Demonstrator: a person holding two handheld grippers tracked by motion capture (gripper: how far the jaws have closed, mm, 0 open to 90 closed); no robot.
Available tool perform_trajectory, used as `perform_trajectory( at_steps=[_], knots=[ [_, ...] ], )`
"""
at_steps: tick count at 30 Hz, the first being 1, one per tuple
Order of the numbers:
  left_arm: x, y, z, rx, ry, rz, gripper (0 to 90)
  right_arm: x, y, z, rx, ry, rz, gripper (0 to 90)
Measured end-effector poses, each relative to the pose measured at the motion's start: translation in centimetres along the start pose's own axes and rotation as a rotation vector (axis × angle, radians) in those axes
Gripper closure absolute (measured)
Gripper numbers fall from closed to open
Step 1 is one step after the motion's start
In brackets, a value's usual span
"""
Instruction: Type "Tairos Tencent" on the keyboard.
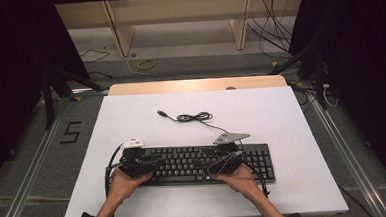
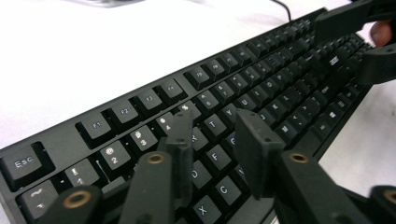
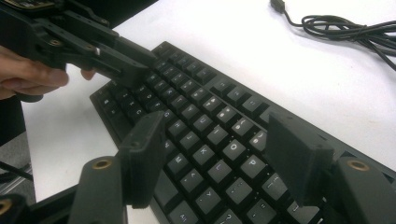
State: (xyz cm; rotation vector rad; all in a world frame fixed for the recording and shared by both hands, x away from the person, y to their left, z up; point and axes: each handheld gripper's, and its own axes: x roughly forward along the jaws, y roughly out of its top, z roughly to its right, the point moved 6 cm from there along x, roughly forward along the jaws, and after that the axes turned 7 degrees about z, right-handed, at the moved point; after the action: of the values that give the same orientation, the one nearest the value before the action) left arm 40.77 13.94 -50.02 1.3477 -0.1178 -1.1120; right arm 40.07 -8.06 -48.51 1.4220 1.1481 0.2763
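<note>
A black keyboard (image 1: 204,164) lies along the near side of the white tabletop (image 1: 131,121), its keys facing up. My left gripper (image 1: 156,163) hovers low over its left half and is open. In the left gripper view its jaws (image 2: 215,135) stand apart above the letter keys (image 2: 215,156), with nothing between them. My right gripper (image 1: 211,162) hangs over the right-middle part of the keyboard. Its jaws (image 3: 215,154) stand wide apart above the keys (image 3: 233,149) and hold nothing. Each gripper view also shows the other gripper farther off: the right gripper (image 2: 359,28) and the left gripper (image 3: 93,42).
The keyboard's black cable (image 1: 194,117) lies coiled loosely on the tabletop behind it, ending in a USB plug (image 1: 161,112). A wooden strip (image 1: 195,85) borders the far edge. Metal rails (image 1: 34,167) run along both sides, with shelving legs and floor cables beyond.
</note>
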Motion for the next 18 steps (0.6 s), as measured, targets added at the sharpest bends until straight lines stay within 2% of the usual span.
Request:
perform_trajectory(
  at_steps=[11,18],
  knots=[
    [1.6,0.2,0.0,0.046,0.021,-0.048,82.3,-0.1,0.0,-0.2,-0.004,-0.002,0.0,35.2],
    [2.1,0.0,-0.3,0.05,0.049,-0.069,88.6,-0.2,0.0,-0.1,-0.008,-0.006,0.003,35.2]
  ],
)
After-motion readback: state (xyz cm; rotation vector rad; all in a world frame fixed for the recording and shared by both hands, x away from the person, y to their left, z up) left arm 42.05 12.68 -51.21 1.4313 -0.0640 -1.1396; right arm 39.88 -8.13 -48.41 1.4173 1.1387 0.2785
